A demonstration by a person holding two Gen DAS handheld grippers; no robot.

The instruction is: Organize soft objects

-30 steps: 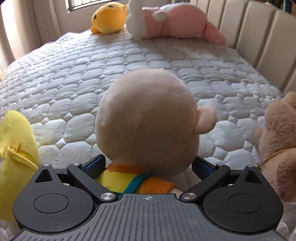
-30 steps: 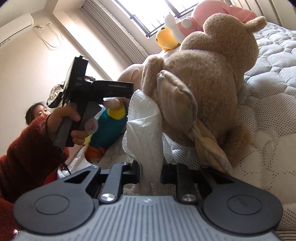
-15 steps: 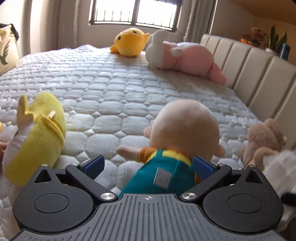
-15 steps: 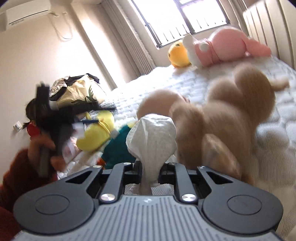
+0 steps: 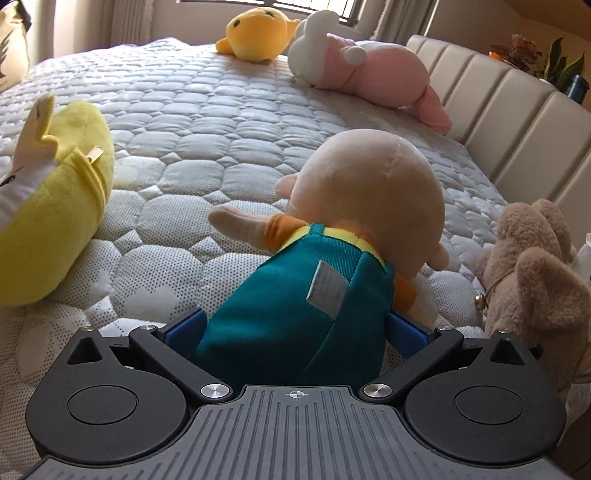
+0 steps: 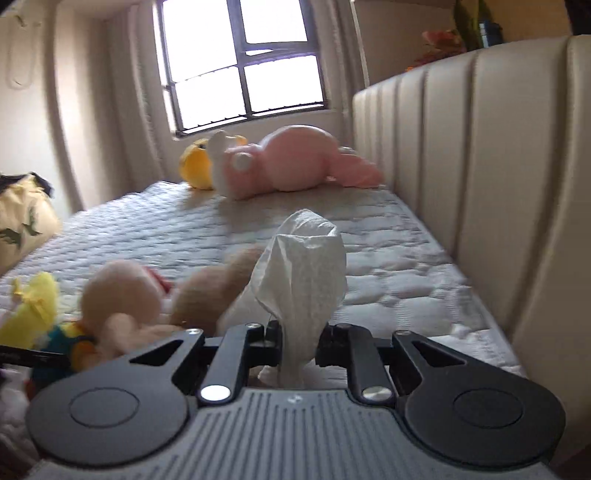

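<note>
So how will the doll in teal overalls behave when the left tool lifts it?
Probably light and squashy: the doll in teal overalls bulges between the left tool's blue fingers. Its oversized head likely flops forward. Fabric shouldn't slip.

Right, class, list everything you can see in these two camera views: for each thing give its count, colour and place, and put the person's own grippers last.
Doll in teal overalls: one, tan head, between the left gripper's fingers.
Brown plush: one, brown, right of the doll.
Yellow plush: one, yellow, left on the mattress.
Orange-yellow plush: one, far end near the window.
Pink plush: one, pink and white, far end by the headboard.
Tissue: one, white, pinched in the right gripper.
Mattress: one, white quilted.
Headboard: one, beige, padded.
Window: one, dark-framed.
Left gripper: black, blue fingers.
Right gripper: black.
</note>
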